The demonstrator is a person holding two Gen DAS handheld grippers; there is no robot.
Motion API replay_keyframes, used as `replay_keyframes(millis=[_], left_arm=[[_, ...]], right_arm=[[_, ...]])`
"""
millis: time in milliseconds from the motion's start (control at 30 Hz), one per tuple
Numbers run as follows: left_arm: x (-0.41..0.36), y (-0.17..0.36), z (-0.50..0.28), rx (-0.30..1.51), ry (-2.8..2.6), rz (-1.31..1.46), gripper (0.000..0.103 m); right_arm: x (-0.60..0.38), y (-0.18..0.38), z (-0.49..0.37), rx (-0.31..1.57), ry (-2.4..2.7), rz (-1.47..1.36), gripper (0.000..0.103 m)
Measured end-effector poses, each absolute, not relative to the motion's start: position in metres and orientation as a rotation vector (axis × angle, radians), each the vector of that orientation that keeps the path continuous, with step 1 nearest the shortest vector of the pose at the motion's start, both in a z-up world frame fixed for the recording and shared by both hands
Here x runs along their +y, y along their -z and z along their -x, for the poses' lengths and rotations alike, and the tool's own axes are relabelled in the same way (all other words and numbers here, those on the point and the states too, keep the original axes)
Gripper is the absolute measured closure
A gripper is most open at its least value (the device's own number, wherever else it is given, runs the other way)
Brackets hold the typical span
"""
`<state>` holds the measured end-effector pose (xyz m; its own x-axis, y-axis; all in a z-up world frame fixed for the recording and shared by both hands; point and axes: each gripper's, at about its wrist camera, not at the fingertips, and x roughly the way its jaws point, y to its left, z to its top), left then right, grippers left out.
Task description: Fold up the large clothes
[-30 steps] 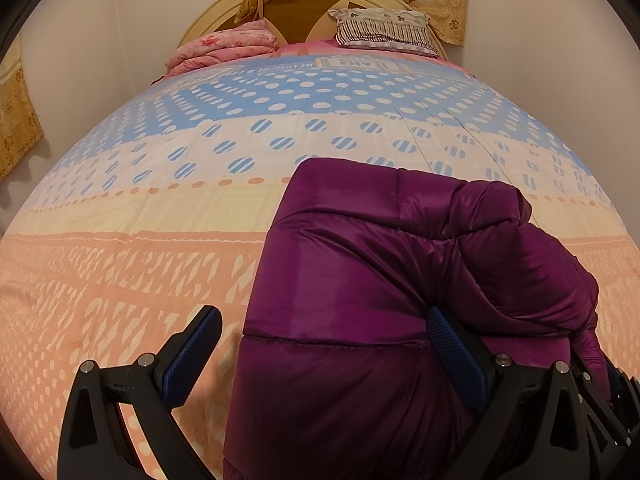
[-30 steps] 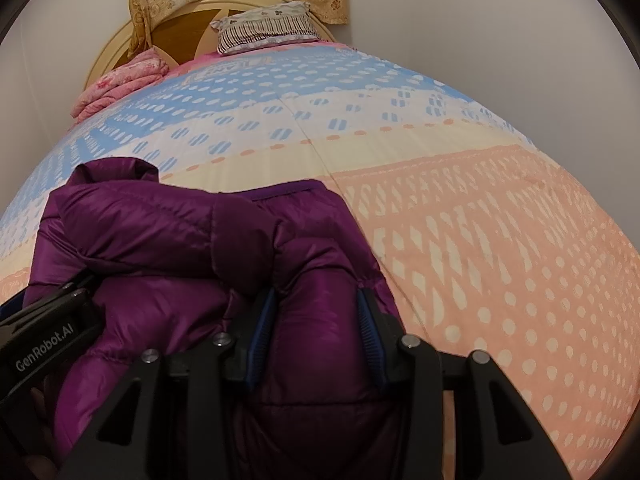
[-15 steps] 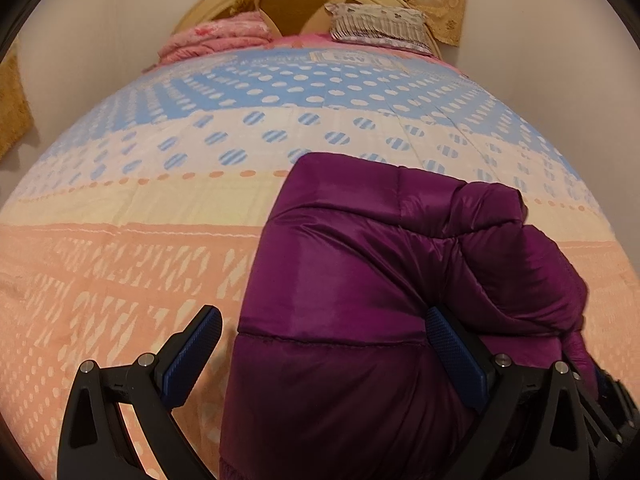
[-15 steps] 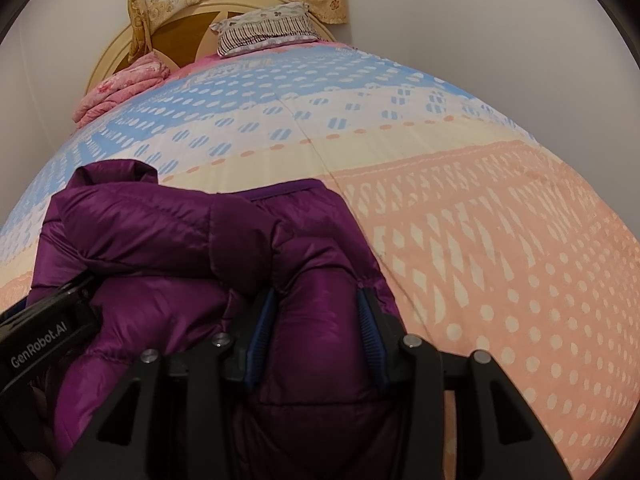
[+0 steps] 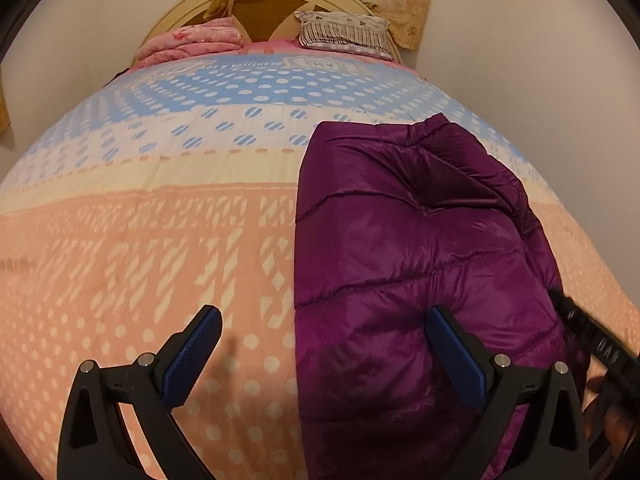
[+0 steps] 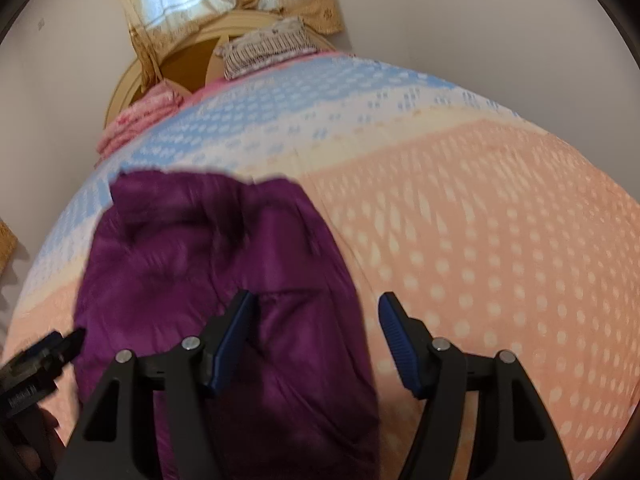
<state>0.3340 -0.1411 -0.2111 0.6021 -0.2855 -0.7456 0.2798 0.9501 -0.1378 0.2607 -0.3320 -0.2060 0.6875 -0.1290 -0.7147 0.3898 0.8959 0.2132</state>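
1. My left gripper has its jaws wide apart and holds nothing. The blue pads are clear to see, and the left edge of the purple jacket lies below, between the two fingers.
2. My right gripper also stands with jaws apart, above the right edge of the jacket. I see no cloth pinched between its fingers.
3. The jacket lies folded in a long bundle on the bed cover, on the peach part with white spots, and its far end reaches the pale and blue bands.
4. In the right wrist view the picture is blurred, so I cannot read the small folds.
5. At the head of the bed I see a striped pillow and a pink folded blanket, well apart from the jacket.
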Motion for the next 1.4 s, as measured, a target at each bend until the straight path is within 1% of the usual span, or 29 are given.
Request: replay_keyframes(millis=[100,133,200,300,433,467,533,567,600,633,700,733,767,800,900,967,1067,1400], left_arm=[[-0.152,0.216,-0.330,0.855,0.304,-0.061,0.001],[-0.154,0.218,-0.329,0.853,0.296,-0.069,0.001],[-0.153,0.221,-0.328,0.850,0.286,-0.062,0.001],[-0.154,0.228,-0.327,0.841,0.293,-0.049,0.001],[-0.152,0.234,-0.327,0.859,0.328,0.010,0.001],[-0.153,0.234,-0.328,0.860,0.333,0.007,0.001],[-0.155,0.234,-0.329,0.866,0.352,0.005,0.001],[-0.156,0.235,-0.330,0.869,0.363,0.008,0.001],[-0.156,0.235,-0.331,0.871,0.372,0.010,0.002],[-0.157,0.235,-0.331,0.872,0.384,0.016,0.005],[-0.160,0.234,-0.329,0.871,0.423,0.024,0.016],[-0.163,0.232,-0.326,0.868,0.449,0.022,0.028],[-0.166,0.231,-0.324,0.860,0.460,0.012,0.036],[-0.169,0.229,-0.321,0.849,0.456,-0.009,0.038],[-0.177,0.224,-0.315,0.826,0.438,-0.059,0.049],[-0.184,0.217,-0.308,0.789,0.421,-0.132,0.064],[-0.186,0.207,-0.301,0.760,0.413,-0.176,0.072],[-0.154,0.163,-0.270,0.655,0.385,-0.187,0.077]], right_arm=[[-0.329,0.214,-0.264,0.789,0.294,-0.363,0.035],[-0.330,0.217,-0.267,0.799,0.294,-0.366,0.034],[-0.333,0.221,-0.269,0.804,0.291,-0.378,0.029],[-0.329,0.221,-0.268,0.806,0.291,-0.344,0.027],[-0.331,0.224,-0.270,0.801,0.259,-0.357,0.027],[-0.331,0.224,-0.270,0.803,0.248,-0.353,0.029],[-0.328,0.224,-0.270,0.795,0.211,-0.354,0.040],[-0.325,0.224,-0.269,0.788,0.179,-0.364,0.051],[-0.325,0.225,-0.269,0.788,0.177,-0.357,0.053],[-0.324,0.225,-0.270,0.793,0.177,-0.350,0.054],[-0.323,0.225,-0.271,0.795,0.167,-0.353,0.058],[-0.323,0.225,-0.271,0.792,0.161,-0.356,0.059],[-0.322,0.225,-0.270,0.784,0.150,-0.355,0.064],[-0.321,0.224,-0.270,0.777,0.139,-0.351,0.071],[-0.312,0.221,-0.267,0.762,0.152,-0.308,0.078],[-0.310,0.218,-0.265,0.746,0.153,-0.298,0.081],[-0.310,0.215,-0.261,0.725,0.151,-0.297,0.083],[-0.289,0.186,-0.241,0.635,0.077,-0.287,0.086]])
